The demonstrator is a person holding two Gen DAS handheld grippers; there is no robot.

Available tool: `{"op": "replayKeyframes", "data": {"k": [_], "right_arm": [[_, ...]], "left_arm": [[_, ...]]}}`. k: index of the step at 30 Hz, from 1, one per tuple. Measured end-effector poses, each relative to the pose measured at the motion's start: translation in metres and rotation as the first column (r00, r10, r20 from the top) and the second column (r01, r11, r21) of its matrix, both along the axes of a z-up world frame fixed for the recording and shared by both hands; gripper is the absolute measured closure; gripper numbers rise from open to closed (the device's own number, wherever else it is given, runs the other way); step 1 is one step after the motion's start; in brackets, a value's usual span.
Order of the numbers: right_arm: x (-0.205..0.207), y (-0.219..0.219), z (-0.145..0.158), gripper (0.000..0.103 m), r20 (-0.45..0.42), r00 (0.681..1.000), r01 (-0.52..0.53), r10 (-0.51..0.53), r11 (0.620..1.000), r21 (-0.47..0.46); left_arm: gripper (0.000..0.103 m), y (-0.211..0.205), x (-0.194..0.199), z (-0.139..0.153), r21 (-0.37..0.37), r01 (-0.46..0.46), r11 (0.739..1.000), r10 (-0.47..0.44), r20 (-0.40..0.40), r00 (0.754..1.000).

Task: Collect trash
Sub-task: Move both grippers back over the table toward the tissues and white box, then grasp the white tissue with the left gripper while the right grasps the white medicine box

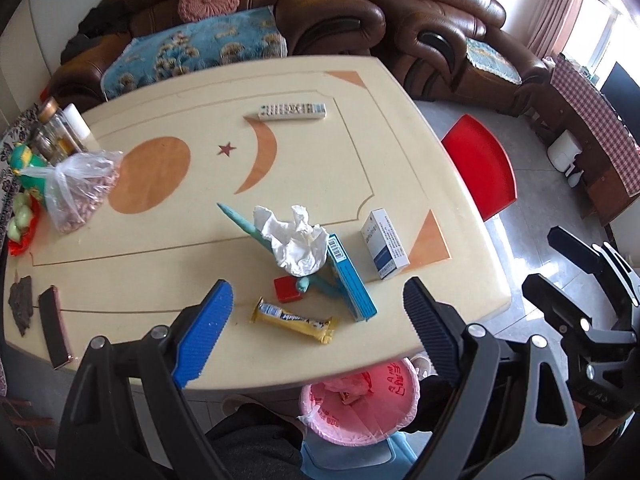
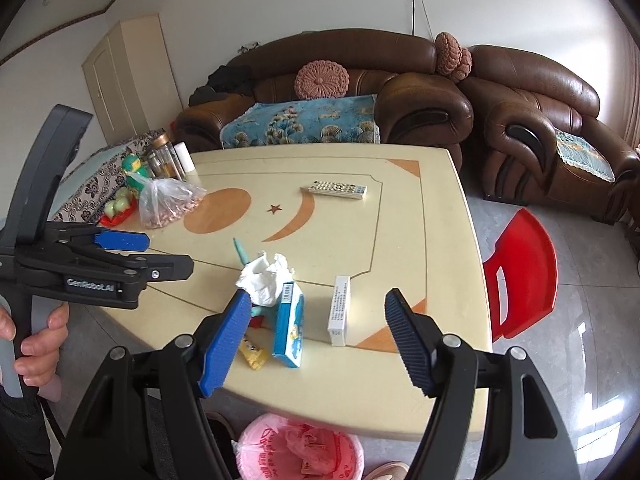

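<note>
Spanning most of both views:
Counter: the cream counter [image 1: 360, 92] carries the litter near its front edge, with a remote [image 1: 292, 112] and a bag of nuts [image 1: 80, 188] farther back.
Bin: the pink-lined trash bin [image 1: 360, 420] stands on the floor below the front edge, some wrappers already inside.
Left gripper: the left gripper [image 1: 316, 320] hangs above the front edge, fingers wide apart, nothing between them.
Right gripper: the right gripper [image 2: 316, 336] is likewise spread and empty, above the blue box.
Blue box: the blue box [image 1: 352, 280] stands on edge, leaning against a teal object.
White box: the white box [image 1: 386, 244] stands upright just beside it.
Tissue: the crumpled tissue [image 1: 296, 240] rests on top of that teal object.
Candy wrapper: the yellow wrapper [image 1: 294, 320] lies flat near the edge.
Risk: pulling the tissue could likely topple the leaning box; a flat wrapper may slip from the pads and miss the bin.
</note>
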State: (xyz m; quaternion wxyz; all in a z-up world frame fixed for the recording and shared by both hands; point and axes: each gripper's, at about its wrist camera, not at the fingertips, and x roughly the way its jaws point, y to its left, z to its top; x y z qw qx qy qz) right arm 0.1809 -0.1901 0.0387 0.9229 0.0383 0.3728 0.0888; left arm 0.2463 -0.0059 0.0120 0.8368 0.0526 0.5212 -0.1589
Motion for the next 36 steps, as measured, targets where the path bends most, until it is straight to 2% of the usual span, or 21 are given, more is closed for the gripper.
{"op": "replayKeyframes", "data": {"k": [9,15,22,36], "right_arm": [[0.055,-0.006,-0.048,0.035,-0.098,0.995,-0.001,0.002,1.000,0.009],[0.084,-0.006,-0.083,0.035,-0.160,0.987,-0.005,0.006,1.000,0.008],[0.109,0.001,-0.115,0.035,-0.204,0.979,-0.024,0.023,1.000,0.000],[0.135,-0.003,-0.149,0.035,-0.258,0.966,-0.024,0.020,1.000,-0.013]], "left_arm": [[0.018,-0.004,0.061,-0.065,-0.087,0.021,0.996,-0.034,-0.155,0.987],[0.018,-0.006,0.089,-0.096,-0.093,0.002,0.996,-0.022,-0.205,0.979],[0.018,-0.007,0.112,-0.118,-0.114,-0.009,0.993,-0.019,-0.244,0.970],[0.018,-0.003,0.140,-0.153,-0.141,-0.036,0.989,-0.010,-0.313,0.950]]}}
